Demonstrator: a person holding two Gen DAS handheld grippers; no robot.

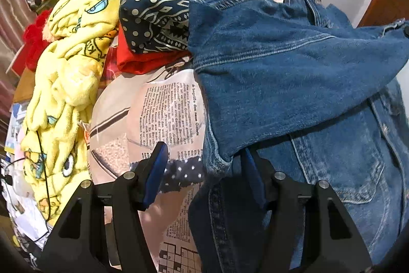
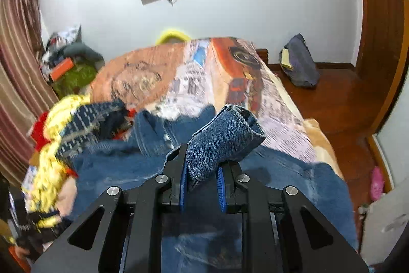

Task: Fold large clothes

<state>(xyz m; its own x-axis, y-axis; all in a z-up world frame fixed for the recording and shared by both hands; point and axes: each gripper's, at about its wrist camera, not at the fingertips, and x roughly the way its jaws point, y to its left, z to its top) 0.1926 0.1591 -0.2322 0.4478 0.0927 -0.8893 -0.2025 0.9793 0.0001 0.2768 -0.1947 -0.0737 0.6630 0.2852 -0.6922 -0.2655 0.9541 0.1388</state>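
A blue denim jacket (image 1: 294, 73) lies on the bed, one sleeve stretched across its body. My left gripper (image 1: 204, 163) is open low over the bed; its right finger is tucked under the jacket's hem, its left finger (image 1: 159, 157) over the bedspread. In the right wrist view my right gripper (image 2: 202, 170) is shut on a bunched fold of the denim jacket (image 2: 225, 137) and holds it raised above the rest of the jacket (image 2: 204, 221).
A pile of clothes lies to the left: a yellow fleece (image 1: 66, 83), a navy patterned cloth (image 1: 163, 9), a red garment (image 1: 143, 60). The newspaper-print bedspread (image 1: 166, 114) covers the bed. A grey bag (image 2: 300, 60) sits on the wooden floor.
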